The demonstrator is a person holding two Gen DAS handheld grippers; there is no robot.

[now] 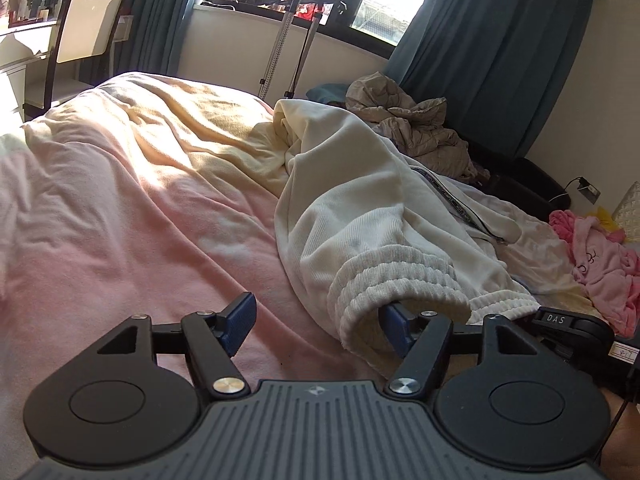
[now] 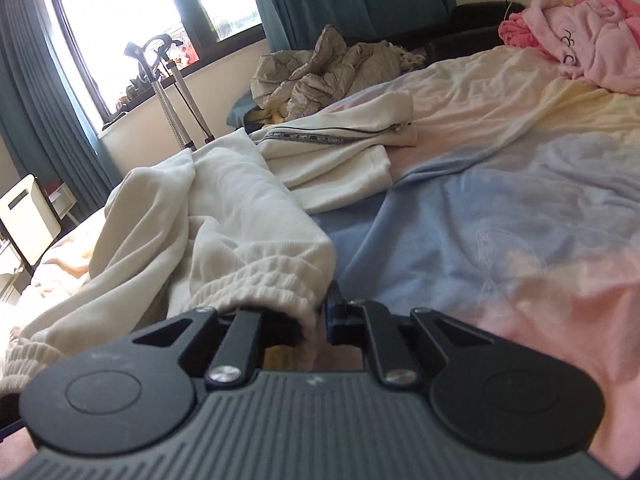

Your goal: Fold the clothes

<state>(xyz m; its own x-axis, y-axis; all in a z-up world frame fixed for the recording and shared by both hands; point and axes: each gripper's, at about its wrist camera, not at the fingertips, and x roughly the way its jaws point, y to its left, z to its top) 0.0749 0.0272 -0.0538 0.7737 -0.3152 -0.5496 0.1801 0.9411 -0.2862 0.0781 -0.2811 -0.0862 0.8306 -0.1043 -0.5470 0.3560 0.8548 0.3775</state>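
A white zip-up sweatshirt [image 1: 360, 184] lies crumpled on the pastel bedspread [image 1: 120, 208]. Its ribbed hem [image 1: 400, 280] drapes over the right finger of my left gripper [image 1: 316, 324], whose jaws stand wide apart; the left finger is bare over the pink sheet. In the right wrist view the same sweatshirt [image 2: 224, 208] lies ahead, its zipper edge [image 2: 332, 136] further back. My right gripper [image 2: 296, 312] has the ribbed hem [image 2: 256, 288] between its fingers; the left finger is hidden inside the cloth and the jaws look nearly closed on it.
A pink garment [image 2: 584, 32] lies at the far corner of the bed. A grey quilted jacket [image 2: 320, 68] is heaped beyond the bed by teal curtains [image 1: 500, 48]. A garment steamer stand [image 1: 296, 32] and a chair [image 1: 84, 20] stand near the window.
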